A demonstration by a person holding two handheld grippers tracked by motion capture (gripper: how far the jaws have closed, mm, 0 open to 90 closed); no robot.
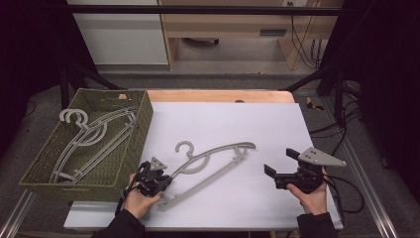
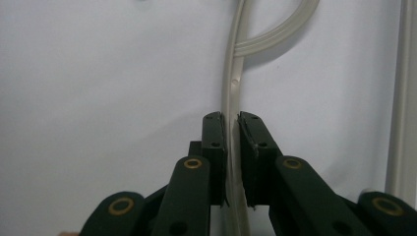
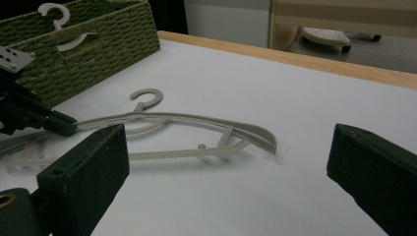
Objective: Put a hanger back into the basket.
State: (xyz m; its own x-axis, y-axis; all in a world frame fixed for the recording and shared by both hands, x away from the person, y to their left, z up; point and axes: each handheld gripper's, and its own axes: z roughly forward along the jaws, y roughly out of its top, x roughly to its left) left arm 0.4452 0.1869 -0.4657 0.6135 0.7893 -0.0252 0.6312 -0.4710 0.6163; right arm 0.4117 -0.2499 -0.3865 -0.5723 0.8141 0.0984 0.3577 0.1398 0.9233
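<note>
A grey plastic hanger [image 1: 213, 158] lies flat on the white board [image 1: 257, 124], its hook pointing toward the basket. My left gripper [image 1: 168, 180] is at the hanger's near left end, shut on one thin arm of it. In the left gripper view the pads [image 2: 216, 147] press on the hanger's bar [image 2: 235, 73] from both sides. My right gripper [image 1: 280, 162] rests open on the board to the right of the hanger, apart from it. In the right gripper view its wide jaws frame the hanger [image 3: 196, 120], with the left gripper [image 3: 61, 125] at the far left.
A green woven basket [image 1: 143, 119] stands at the left edge of the board and holds several grey hangers [image 1: 94, 134]. The basket [image 3: 98, 44] also appears in the right gripper view. A wooden table edge [image 1: 218, 95] runs along the back.
</note>
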